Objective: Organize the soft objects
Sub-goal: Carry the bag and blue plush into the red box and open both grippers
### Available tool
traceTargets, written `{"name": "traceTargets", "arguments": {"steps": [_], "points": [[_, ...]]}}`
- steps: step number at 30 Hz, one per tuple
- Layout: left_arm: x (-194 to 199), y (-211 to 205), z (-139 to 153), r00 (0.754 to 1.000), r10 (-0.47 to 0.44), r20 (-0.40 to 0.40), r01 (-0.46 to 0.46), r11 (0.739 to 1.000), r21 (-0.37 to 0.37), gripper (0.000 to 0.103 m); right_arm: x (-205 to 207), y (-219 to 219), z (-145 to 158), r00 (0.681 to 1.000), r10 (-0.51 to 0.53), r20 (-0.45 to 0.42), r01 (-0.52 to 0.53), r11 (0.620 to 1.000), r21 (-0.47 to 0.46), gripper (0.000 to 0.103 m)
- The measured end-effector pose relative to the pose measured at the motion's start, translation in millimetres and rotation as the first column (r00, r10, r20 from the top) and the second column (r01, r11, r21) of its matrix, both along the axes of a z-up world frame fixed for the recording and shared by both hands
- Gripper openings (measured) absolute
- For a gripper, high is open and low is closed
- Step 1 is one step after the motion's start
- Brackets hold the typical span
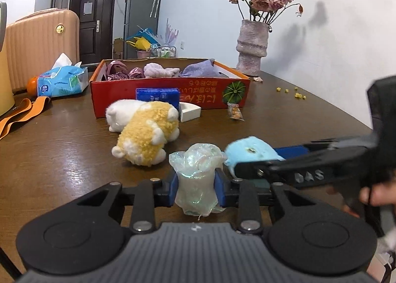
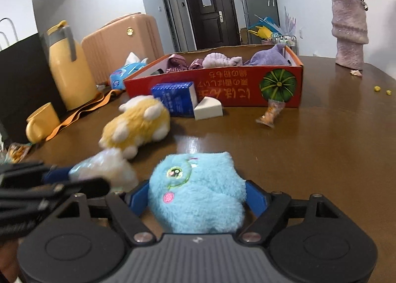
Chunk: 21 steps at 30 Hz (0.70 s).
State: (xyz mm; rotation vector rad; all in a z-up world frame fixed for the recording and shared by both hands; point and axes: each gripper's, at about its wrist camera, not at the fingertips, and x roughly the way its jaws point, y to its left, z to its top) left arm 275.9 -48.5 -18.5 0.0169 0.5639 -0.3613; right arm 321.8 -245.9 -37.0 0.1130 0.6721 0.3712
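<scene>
Left hand-held gripper clamps a clear squishy toy on the desk. Right hand-held gripper straddles a blue plush, pads touching its sides.

Home living or dining area: dark brown wooden table, pink ribbed hard-shell suitcase, dark panelled entry door, grey fridge, textured pinkish vase of dried roses, blue tissue pack, yellow thermos jug, yellow mug.

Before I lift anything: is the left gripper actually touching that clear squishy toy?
Touching. In the left wrist view both blue pads of the left gripper press the sides of the clear squishy toy, no gap showing.
</scene>
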Motion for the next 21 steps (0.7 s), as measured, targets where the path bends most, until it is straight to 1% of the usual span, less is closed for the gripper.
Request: {"name": "traceTargets", "arguments": {"steps": [6,14,18,21], "points": [[-16,-8,9,1.000,-0.007,0.019,0.007,1.000,0.000,0.030,-26,-7,8,1.000,-0.002,0.026,0.002,1.000,0.005,0.080],[-23,-10,17,0.999,-0.011,0.035,0.011,1.000,0.001,0.030,-33,-11,12,0.999,-0.001,0.045,0.000,1.000,0.020,0.079],[-5,-4,30,0.999,-0.038,0.031,0.039,0.997,-0.060,0.030,-23,-16,23,0.998,0.004,0.066,-0.006,0.999,0.039,0.079],[24,0,49,0.997,-0.043,0.064,0.049,0.994,-0.101,0.030,-2,-22,42,0.995,0.023,0.097,-0.029,0.998,0.064,0.079]]}}
